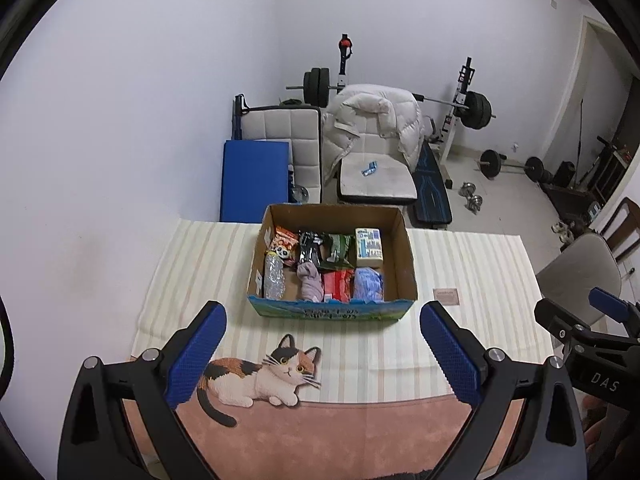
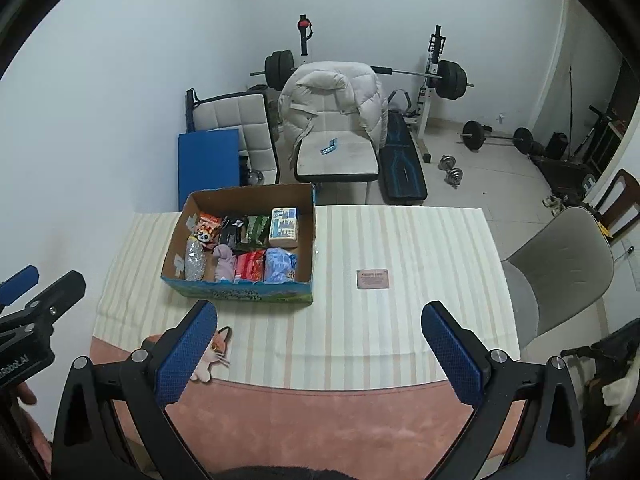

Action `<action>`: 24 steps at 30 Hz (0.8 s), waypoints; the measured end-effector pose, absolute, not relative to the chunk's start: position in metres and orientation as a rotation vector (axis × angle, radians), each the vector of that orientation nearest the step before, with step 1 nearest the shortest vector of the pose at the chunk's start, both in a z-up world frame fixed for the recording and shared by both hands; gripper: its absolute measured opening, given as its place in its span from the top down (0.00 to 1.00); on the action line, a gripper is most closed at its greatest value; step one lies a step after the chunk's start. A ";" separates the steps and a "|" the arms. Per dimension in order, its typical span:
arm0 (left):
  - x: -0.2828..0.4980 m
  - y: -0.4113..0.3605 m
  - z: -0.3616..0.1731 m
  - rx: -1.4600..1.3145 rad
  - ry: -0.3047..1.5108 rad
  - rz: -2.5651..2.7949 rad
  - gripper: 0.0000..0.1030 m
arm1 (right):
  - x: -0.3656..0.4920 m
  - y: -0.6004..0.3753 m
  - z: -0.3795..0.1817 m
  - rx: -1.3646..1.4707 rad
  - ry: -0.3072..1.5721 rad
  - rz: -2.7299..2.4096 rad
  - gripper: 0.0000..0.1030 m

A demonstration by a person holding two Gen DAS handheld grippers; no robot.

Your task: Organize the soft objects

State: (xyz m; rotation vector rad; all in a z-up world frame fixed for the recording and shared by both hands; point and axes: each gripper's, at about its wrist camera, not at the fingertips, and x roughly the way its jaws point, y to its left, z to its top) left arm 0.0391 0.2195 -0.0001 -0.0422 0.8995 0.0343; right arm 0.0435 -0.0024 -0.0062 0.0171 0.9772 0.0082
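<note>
A white-walled room with a pale tiled floor holds gym gear at the back: a barbell rack, a black bench, loose dumbbells and a white puffer coat draped over a padded seat. A blue mat leans against the wall. A grey chair stands at the table's right side.

The table is covered by a striped cloth with a pink border and a printed cat near the front edge. A small brown card lies on the cloth, right of the box.

The cardboard box sits on the cloth, well ahead of both grippers. In it lie a clear bottle, a grey cloth, a red packet, a blue bag, a tissue pack and snack packets.

The left gripper hangs above the cat, level, jaws spread wide, holding nothing. The right gripper hangs beside it over bare cloth, likewise wide and empty.
</note>
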 end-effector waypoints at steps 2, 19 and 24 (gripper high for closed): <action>0.041 0.221 -0.002 -0.045 0.896 0.043 0.03 | 0.045 -0.002 -0.005 0.019 0.967 0.006 0.00; 0.048 0.223 -0.012 -0.040 0.908 0.056 0.03 | 0.049 0.012 0.004 -0.034 0.919 0.022 0.00; 0.049 0.224 -0.011 -0.039 0.894 0.058 0.03 | 0.048 0.012 0.005 -0.036 0.914 0.026 0.00</action>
